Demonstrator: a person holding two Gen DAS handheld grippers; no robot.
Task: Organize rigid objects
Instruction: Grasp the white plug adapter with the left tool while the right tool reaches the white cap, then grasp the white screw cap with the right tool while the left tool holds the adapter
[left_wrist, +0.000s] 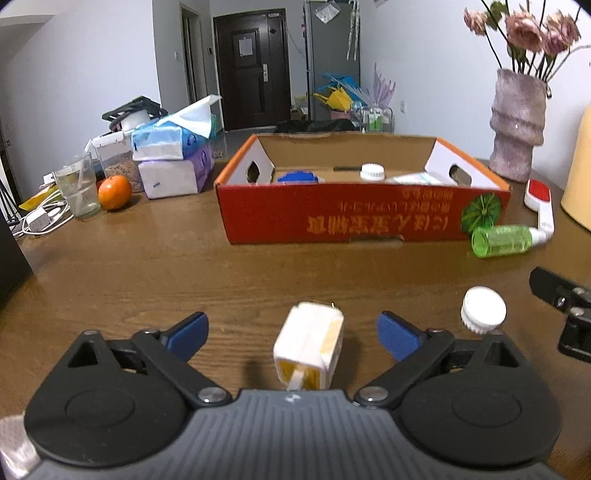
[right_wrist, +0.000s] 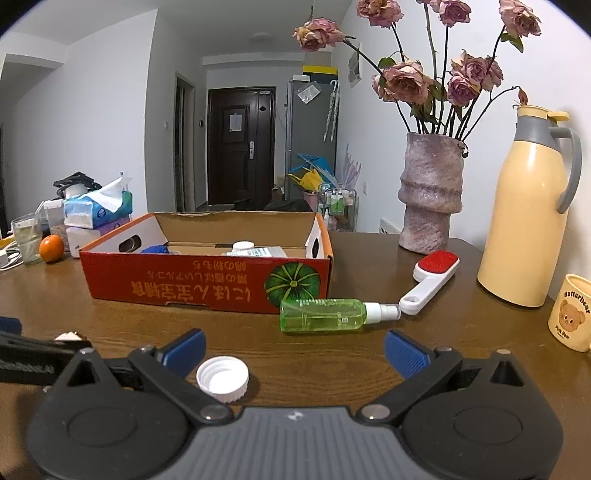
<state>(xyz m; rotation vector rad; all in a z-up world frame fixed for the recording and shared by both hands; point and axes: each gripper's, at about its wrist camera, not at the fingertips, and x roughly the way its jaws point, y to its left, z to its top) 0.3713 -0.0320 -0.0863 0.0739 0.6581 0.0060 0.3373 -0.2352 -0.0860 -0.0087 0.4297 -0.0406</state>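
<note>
Lying between the spread left gripper (left_wrist: 290, 334) pads untouched, white charger plug (left_wrist: 309, 349), on wooden table (left_wrist: 147, 266)

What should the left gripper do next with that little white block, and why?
Probably close the fingers on it. The left gripper is open, the white block lies on the table between them, untouched, and the red box waits beyond.
</note>
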